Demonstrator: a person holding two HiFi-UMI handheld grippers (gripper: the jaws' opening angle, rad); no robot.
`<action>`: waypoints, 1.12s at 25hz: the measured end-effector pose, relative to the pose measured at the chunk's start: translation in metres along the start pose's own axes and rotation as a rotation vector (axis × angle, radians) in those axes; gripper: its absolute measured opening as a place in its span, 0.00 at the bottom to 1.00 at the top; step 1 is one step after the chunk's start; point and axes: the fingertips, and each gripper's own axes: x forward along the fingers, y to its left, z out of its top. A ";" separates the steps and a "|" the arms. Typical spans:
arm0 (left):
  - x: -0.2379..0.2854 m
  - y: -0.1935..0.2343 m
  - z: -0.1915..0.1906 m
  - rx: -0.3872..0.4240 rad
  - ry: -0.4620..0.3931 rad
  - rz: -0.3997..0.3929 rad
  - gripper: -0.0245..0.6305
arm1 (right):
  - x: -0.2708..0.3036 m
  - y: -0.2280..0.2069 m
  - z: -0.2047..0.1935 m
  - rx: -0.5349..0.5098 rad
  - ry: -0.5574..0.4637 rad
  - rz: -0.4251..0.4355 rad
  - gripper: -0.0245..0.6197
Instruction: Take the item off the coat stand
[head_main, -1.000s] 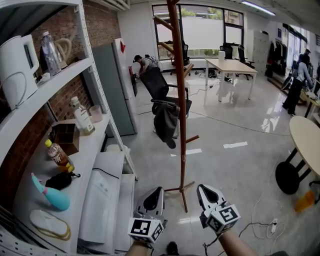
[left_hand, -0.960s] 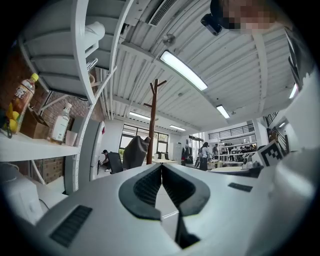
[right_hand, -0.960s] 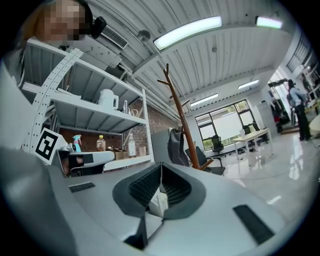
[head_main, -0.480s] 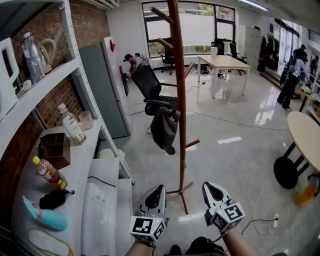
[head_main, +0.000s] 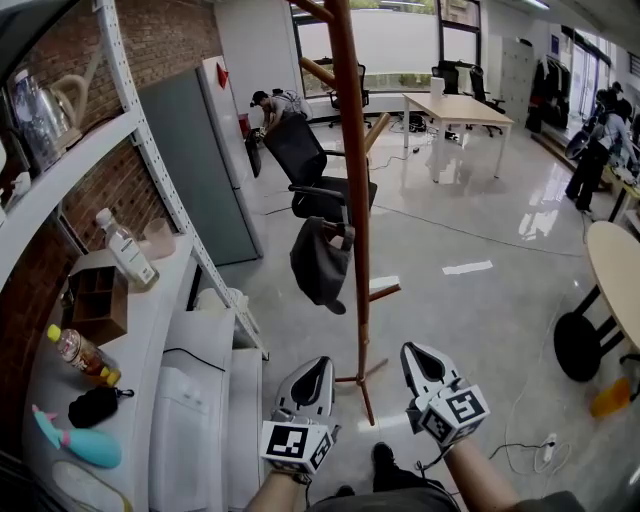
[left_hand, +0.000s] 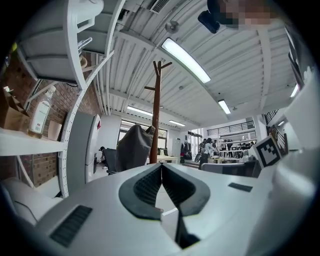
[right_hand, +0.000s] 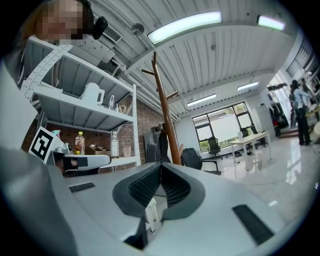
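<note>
A tall wooden coat stand (head_main: 352, 200) rises from the grey floor in the middle of the head view. A dark grey item (head_main: 321, 262) hangs from a peg on its left side, about halfway up. My left gripper (head_main: 312, 367) and right gripper (head_main: 421, 355) are low in that view, short of the stand's foot, one on each side. Both are shut with nothing between the jaws. In the left gripper view the item (left_hand: 132, 148) hangs just ahead, above the left gripper (left_hand: 161, 165). In the right gripper view the stand (right_hand: 165, 120) and the item (right_hand: 162, 144) are beyond the right gripper (right_hand: 161, 164).
A white shelf unit (head_main: 150, 300) along the brick wall at left holds bottles, a small wooden box (head_main: 98, 303) and a black pouch. A black office chair (head_main: 315, 170) stands behind the stand. A round table (head_main: 612, 285) is at right, with people in the far room.
The view and both grippers have moved forward toward the coat stand. The stand and the hanging item now look nearer and larger. Both grippers stay shut.
</note>
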 end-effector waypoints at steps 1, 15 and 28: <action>0.006 0.003 0.000 0.000 0.001 0.009 0.05 | 0.007 -0.004 0.003 -0.006 0.002 0.009 0.05; 0.073 0.033 -0.001 0.056 -0.020 0.128 0.05 | 0.064 -0.059 -0.005 0.030 0.005 0.094 0.05; 0.118 0.038 0.014 0.187 -0.048 0.139 0.05 | 0.092 -0.086 0.004 0.023 0.002 0.120 0.05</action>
